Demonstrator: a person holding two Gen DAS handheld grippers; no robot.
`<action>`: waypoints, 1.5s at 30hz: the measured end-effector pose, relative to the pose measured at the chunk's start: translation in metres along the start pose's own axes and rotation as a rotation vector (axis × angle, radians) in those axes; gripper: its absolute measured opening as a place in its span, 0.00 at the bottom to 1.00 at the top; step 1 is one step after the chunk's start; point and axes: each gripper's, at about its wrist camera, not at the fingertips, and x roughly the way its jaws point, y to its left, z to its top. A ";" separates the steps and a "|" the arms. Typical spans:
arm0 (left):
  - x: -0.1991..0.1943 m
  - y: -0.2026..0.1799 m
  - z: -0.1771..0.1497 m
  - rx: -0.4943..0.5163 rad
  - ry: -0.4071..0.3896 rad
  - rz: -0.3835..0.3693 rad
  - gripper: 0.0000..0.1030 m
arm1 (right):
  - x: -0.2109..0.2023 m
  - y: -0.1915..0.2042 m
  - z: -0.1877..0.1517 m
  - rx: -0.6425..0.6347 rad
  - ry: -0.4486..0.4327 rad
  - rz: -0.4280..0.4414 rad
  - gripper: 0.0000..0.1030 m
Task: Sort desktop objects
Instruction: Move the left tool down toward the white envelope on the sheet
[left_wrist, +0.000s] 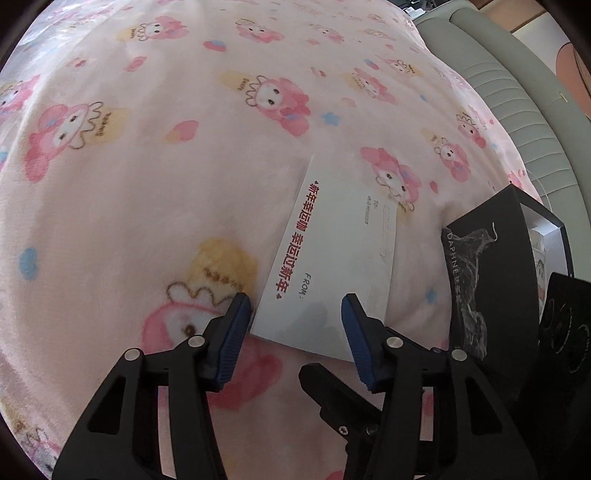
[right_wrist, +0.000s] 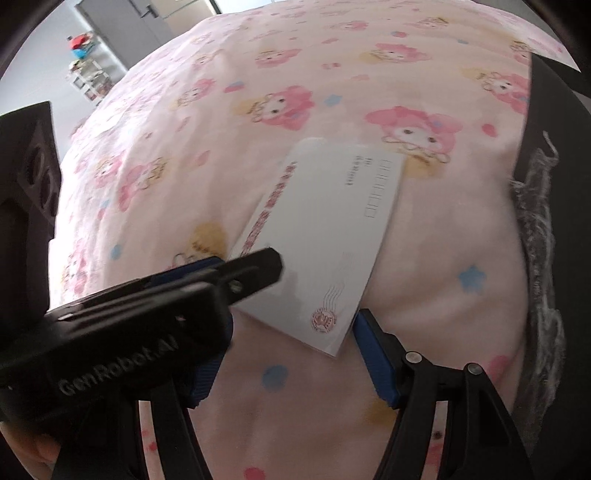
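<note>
Beside the envelope (left_wrist: 332, 254), black box (left_wrist: 487, 273) holds cards.

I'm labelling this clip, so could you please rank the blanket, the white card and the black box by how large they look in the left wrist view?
1. Blanket: fills most of the view.
2. White card and black box: about alike. The box is partly cut off by the right gripper, so I would not rank them.

The pink cartoon-print fleece blanket (left_wrist: 147, 177) lies open left of the white printed envelope (left_wrist: 332, 254). The black rectangular lettered box (left_wrist: 487, 280) blocks the right side, near the envelope.
</note>
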 end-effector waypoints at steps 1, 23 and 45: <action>-0.001 0.001 -0.001 -0.001 0.000 0.003 0.50 | -0.001 0.002 -0.001 -0.009 0.001 0.002 0.64; -0.005 0.023 -0.012 -0.118 0.014 -0.050 0.28 | -0.009 0.007 -0.009 -0.052 0.024 0.009 0.60; -0.018 0.049 -0.026 -0.242 0.021 -0.121 0.24 | -0.021 -0.026 0.032 0.087 -0.040 -0.059 0.60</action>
